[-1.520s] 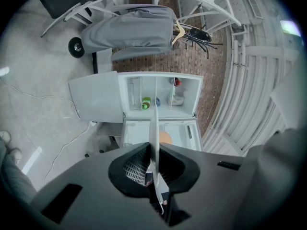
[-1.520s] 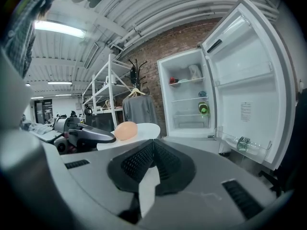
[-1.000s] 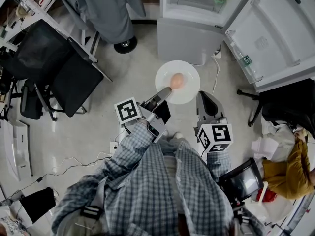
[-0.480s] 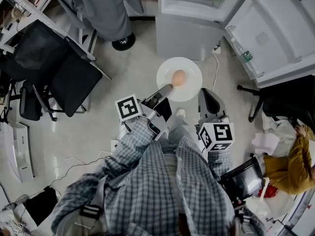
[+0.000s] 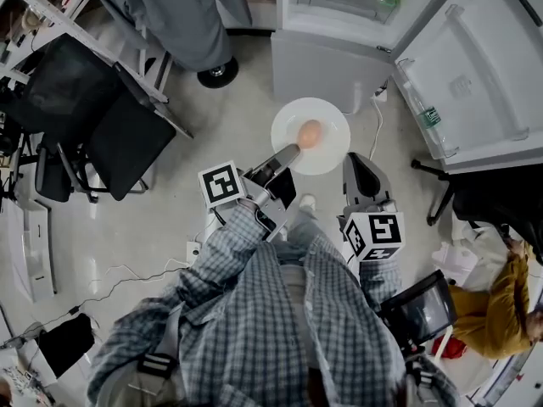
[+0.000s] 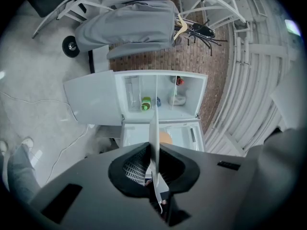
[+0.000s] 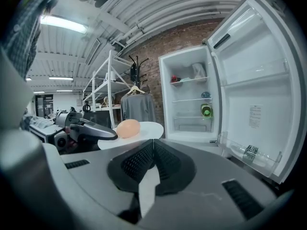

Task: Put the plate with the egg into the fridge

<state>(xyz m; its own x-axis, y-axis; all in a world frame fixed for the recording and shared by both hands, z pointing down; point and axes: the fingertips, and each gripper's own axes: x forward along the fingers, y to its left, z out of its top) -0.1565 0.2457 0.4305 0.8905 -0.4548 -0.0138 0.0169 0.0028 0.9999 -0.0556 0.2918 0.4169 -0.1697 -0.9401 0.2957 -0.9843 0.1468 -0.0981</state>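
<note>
Before open fridge: left claw clamped on plate rim, egg aboard; right claw closed, empty.

We stand on a pale, glossy floor with thin cables trailing across it. Black office chairs crowd its left edge. A grey garment hangs from a wheeled rack near the brick wall. White shelving rises toward a ribbed white ceiling, which is lit by a strip light.
</note>
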